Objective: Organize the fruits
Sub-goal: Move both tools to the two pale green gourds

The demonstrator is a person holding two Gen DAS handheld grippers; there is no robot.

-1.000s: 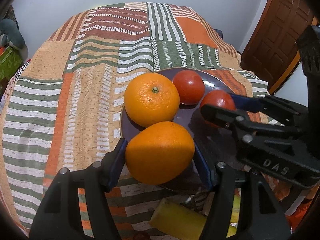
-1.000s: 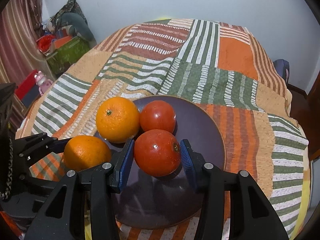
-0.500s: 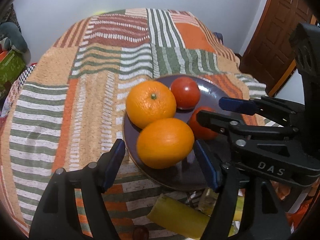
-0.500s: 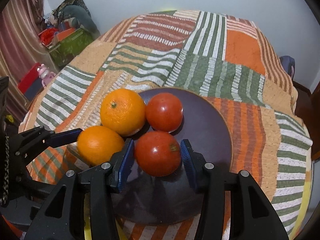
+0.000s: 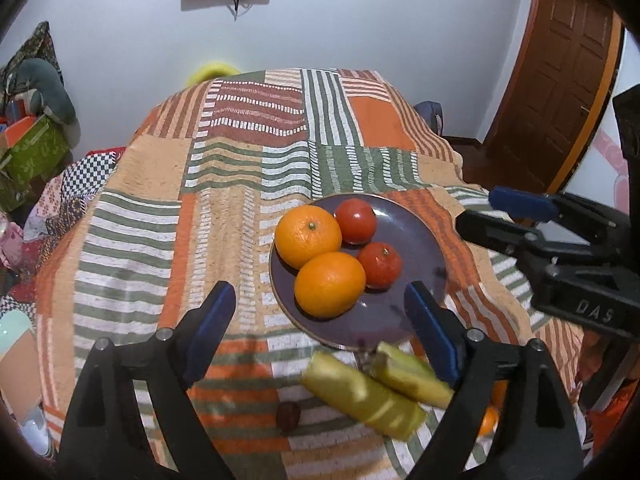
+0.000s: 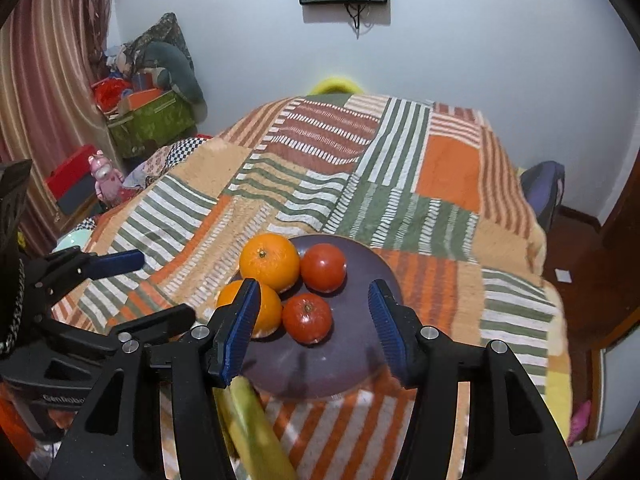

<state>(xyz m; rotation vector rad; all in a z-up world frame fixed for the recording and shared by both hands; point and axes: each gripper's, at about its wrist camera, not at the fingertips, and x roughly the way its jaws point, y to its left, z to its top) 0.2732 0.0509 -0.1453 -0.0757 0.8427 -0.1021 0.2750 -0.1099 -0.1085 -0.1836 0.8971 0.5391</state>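
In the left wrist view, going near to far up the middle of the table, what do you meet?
Small dark round fruit → yellow-green bananas → near orange → near tomato → far orange → far tomato, the last four on the purple plate.

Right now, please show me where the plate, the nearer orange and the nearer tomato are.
plate (image 5: 418,236): left wrist view, bare purple surface near the right rim.
nearer orange (image 5: 330,284): left wrist view, middle of its peel.
nearer tomato (image 6: 307,319): right wrist view, middle of its red skin.
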